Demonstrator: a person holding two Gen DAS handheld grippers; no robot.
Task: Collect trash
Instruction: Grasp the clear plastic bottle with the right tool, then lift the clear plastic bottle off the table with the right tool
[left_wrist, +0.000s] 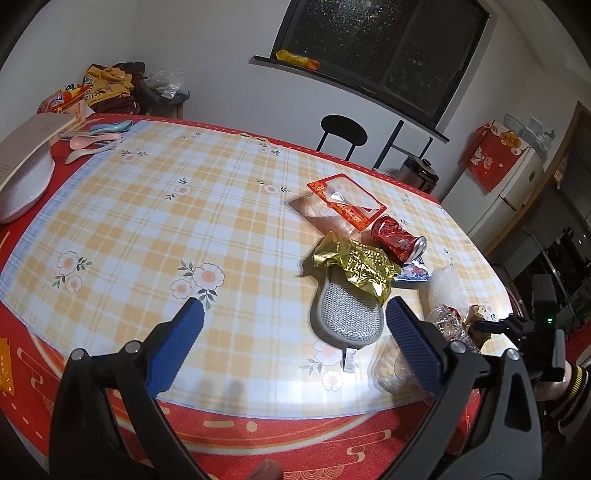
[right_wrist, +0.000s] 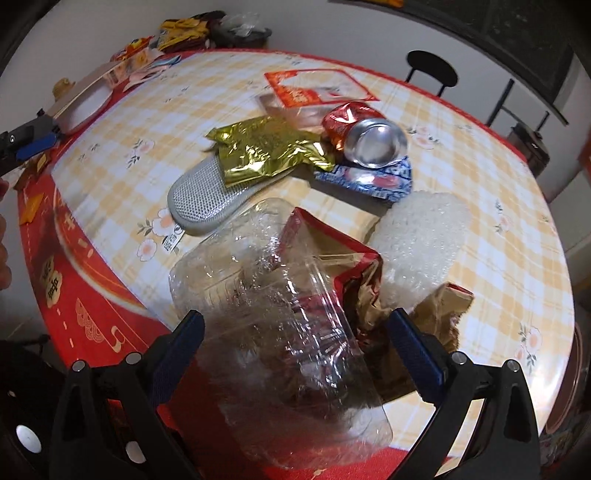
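Observation:
Trash lies in a heap on the checked tablecloth (left_wrist: 147, 206): a gold foil wrapper (left_wrist: 354, 266) (right_wrist: 266, 151) over a grey mesh pad (left_wrist: 345, 314) (right_wrist: 201, 199), a crushed red can (left_wrist: 397, 238) (right_wrist: 365, 133), a red-and-clear packet (left_wrist: 345, 201) (right_wrist: 314, 88), a blue wrapper (right_wrist: 369, 179), white bubble wrap (left_wrist: 445, 288) (right_wrist: 421, 240) and a crumpled brown paper bag (right_wrist: 439, 310). My left gripper (left_wrist: 295, 321) is open and empty, just short of the pad. My right gripper (right_wrist: 295, 328) is open around a clear plastic container (right_wrist: 280, 306); the fingers stand apart from it.
A white bowl under a board (left_wrist: 22, 177) and pastel spoons (left_wrist: 96, 142) sit at the table's far left. A pile of clothes and bags (left_wrist: 107, 88) stands behind. A black chair (left_wrist: 343, 133), a rice cooker (left_wrist: 417, 171) and a fridge (left_wrist: 513, 181) are beyond the far edge.

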